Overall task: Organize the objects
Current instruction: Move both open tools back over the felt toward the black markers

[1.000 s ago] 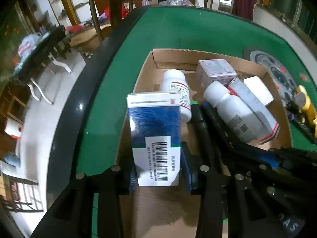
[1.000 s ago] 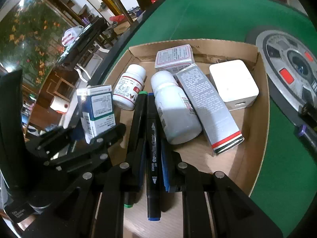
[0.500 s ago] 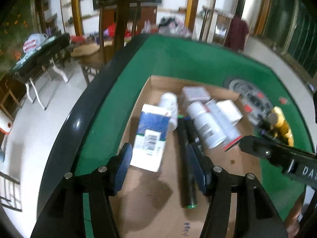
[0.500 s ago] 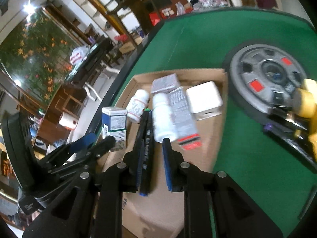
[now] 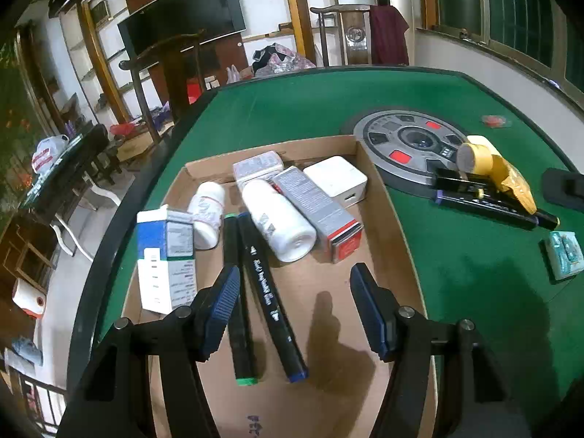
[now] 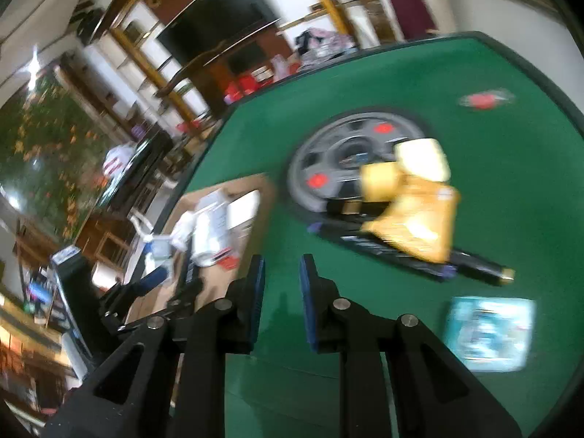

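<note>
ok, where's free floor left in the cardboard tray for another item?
Bare patch: the near right of the cardboard tray, between the blue-capped marker and the right wall, below the red-ended carton. The far half is crowded: bottles, boxes, white adapter. The blue-white box fills the left edge.

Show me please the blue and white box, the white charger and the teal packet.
blue and white box (image 5: 166, 259), left wrist view, on its side panel.
white charger (image 5: 334, 179), left wrist view, on its top face.
teal packet (image 5: 564, 253), left wrist view, on its front.

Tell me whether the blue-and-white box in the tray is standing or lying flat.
Standing. The blue-and-white box sits upright on its end in the cardboard tray, beside the markers.
</note>
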Motion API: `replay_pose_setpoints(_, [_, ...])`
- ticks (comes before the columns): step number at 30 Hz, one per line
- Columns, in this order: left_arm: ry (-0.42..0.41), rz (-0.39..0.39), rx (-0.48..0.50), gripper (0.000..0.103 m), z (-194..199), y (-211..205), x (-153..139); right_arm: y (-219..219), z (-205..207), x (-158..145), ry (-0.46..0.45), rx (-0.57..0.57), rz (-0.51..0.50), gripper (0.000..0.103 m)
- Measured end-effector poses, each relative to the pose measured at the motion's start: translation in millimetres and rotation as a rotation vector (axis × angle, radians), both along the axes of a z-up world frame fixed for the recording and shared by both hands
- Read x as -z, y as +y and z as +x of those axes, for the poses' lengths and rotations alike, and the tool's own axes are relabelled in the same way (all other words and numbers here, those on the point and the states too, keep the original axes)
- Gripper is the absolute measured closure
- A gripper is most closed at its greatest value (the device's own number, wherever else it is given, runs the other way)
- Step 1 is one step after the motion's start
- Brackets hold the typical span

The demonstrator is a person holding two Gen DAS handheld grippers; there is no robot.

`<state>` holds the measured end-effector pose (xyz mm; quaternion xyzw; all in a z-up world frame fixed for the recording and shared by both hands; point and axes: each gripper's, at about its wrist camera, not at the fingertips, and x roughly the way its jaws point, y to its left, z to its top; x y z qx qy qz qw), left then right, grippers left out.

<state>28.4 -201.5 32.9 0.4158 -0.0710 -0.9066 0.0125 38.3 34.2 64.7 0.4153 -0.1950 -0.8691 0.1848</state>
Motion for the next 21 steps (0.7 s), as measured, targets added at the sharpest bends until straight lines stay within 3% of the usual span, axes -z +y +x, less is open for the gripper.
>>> replay_pose_setpoints(3, [-0.04,0.062,-0.033,0.046,3,-6,2,36,2,5,-0.011,0.058,-0.015,0.083])
replay_pose_setpoints(8, [-0.035,0.07,-0.028,0.046,11,-9,3,85,11,12,-0.018,0.128,-0.015,0.083])
replay_pose_setpoints(12, [0.042,0.109,-0.031,0.046,27,-8,-15,126,17,17,-0.029,0.19,0.0,0.083])
replay_pose_setpoints(17, [0.109,0.219,0.02,0.043,48,16,-45,147,7,24,-0.064,0.213,0.009,0.082])
replay_pose_setpoints(21, [0.062,0.301,0.063,0.042,53,43,-43,138,-12,27,-0.09,0.17,0.014,0.078])
